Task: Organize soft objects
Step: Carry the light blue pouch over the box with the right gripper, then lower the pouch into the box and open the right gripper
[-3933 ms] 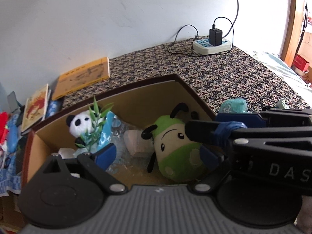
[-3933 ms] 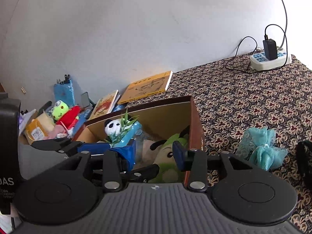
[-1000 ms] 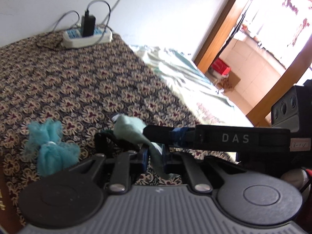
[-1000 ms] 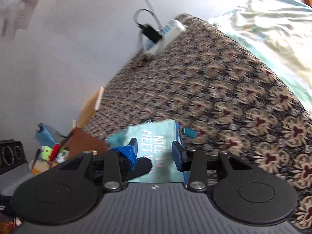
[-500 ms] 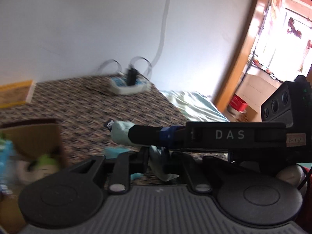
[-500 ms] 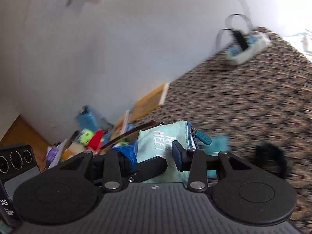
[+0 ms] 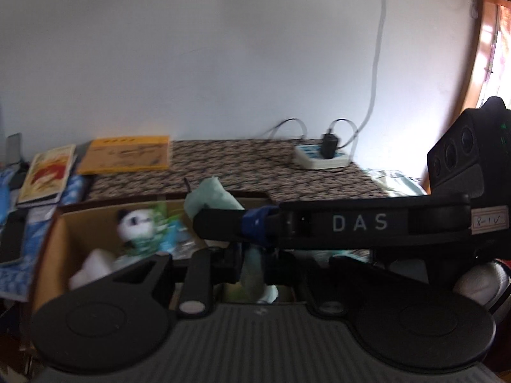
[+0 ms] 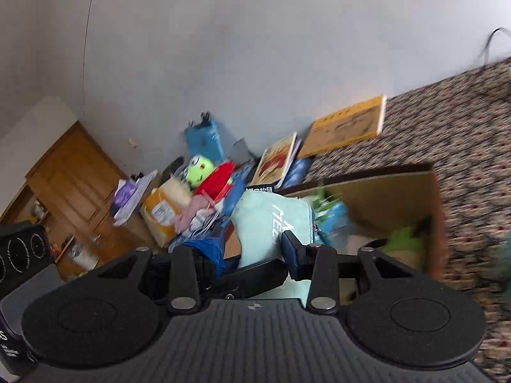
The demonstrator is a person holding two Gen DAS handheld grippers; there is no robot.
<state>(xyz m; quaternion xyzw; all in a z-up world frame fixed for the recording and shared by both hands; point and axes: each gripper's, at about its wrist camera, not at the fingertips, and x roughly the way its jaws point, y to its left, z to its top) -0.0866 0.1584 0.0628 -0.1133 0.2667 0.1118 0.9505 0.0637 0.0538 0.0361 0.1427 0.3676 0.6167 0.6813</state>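
A mint-green zip pouch with white lettering hangs over the open cardboard box. Both grippers grip it. My right gripper is shut across its width, the zipper edge against the right pad. My left gripper is shut on a lower fold of the pouch, and the right gripper's finger marked DAS crosses just above it. Inside the box lie a panda plush with green leaves and a green plush. The view is blurred.
Books lie against the wall behind the box, on the patterned bedspread. A pile of toys with a green frog plush sits left of the box, before a wooden cabinet. A power strip lies far right.
Both grippers have swung left and upward together with the pouch, from over the patterned bedspread to above the box. The views now face the wall and the box.
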